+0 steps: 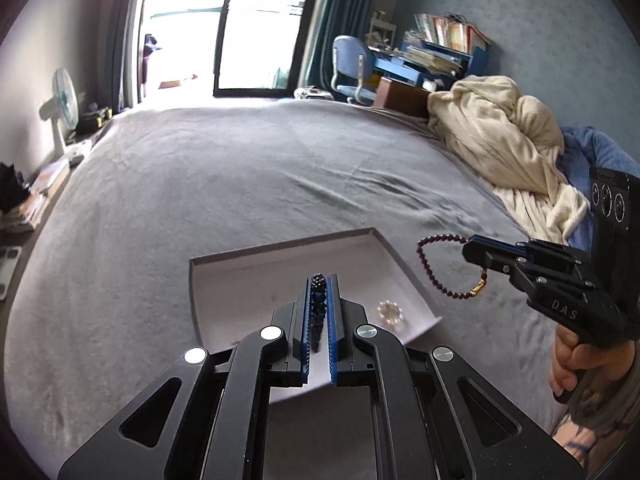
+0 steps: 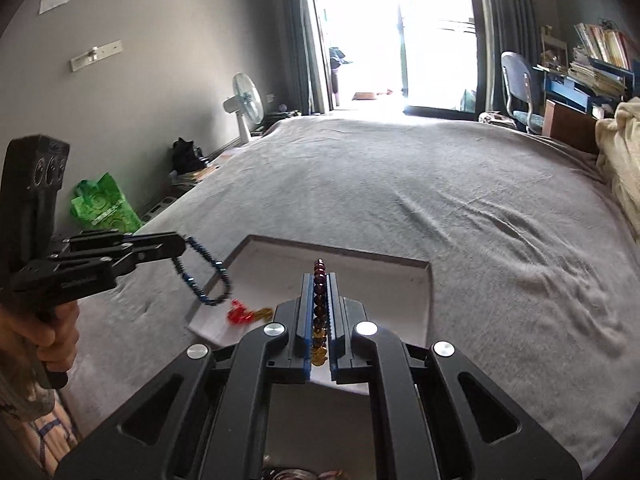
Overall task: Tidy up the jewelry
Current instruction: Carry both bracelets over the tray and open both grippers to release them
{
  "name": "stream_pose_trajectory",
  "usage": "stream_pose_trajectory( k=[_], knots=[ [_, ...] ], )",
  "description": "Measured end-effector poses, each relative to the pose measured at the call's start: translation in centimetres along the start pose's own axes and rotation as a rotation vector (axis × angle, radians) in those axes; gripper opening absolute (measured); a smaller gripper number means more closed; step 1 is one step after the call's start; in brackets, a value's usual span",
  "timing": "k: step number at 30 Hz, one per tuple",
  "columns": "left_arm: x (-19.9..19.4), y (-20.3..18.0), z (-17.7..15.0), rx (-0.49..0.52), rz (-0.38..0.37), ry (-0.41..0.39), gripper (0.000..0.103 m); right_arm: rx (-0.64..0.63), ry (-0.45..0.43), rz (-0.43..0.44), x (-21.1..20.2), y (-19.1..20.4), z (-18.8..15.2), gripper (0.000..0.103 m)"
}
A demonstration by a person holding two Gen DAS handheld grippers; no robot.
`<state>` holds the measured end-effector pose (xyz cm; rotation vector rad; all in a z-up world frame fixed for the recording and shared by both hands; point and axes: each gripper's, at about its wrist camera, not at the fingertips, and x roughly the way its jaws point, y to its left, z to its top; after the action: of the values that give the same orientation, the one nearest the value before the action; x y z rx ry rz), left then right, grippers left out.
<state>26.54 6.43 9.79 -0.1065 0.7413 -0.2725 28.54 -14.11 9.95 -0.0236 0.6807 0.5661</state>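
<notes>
The left gripper (image 1: 319,300) is clamped on a blue bracelet (image 2: 208,276), the right gripper (image 2: 319,300) on a maroon bracelet (image 1: 444,268). Both hang limp and light above the tray (image 1: 248,276), so 2 beads pinched firmly should suffice.

A white standing fan (image 1: 62,108) stands at left; a crumpled cream blanket (image 1: 508,136) lies at right; a green plastic bag (image 2: 105,204) sits at lower left.

Left tongs (image 1: 319,280) clamped shut, right tongs (image 2: 319,276) likewise
</notes>
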Motion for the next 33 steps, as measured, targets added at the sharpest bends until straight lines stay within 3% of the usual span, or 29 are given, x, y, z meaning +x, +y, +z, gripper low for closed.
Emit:
stream_pose_trajectory(
  k=[16, 22, 26, 30, 33],
  knots=[
    [9.5, 2.2, 1.8, -0.012, 0.018, 0.080, 0.008, 0.040, 0.061, -0.001, 9.3, -1.9, 1.3, 0.006],
    [12.1, 3.4, 1.4, -0.037, 0.012, 0.131, 0.008, 0.063, 0.124, 0.009, 12.4, -2.9, 0.4, 0.006],
    [13.2, 4.4, 0.8, -0.065, 0.023, 0.160, 0.008, 0.142, 0.172, 0.041, 14.0, -4.6, -0.7, 0.006],
    [13.7, 5.8, 0.0, -0.080, 0.063, 0.182, 0.008, 0.204, 0.213, 0.035, 15.4, -6.4, -1.9, 0.006],
    [14.3, 6.6, -0.6, -0.061, 0.139, 0.204, 0.008, 0.214, 0.231, -0.005, 16.0, -7.5, -2.7, 0.006]
  ],
)
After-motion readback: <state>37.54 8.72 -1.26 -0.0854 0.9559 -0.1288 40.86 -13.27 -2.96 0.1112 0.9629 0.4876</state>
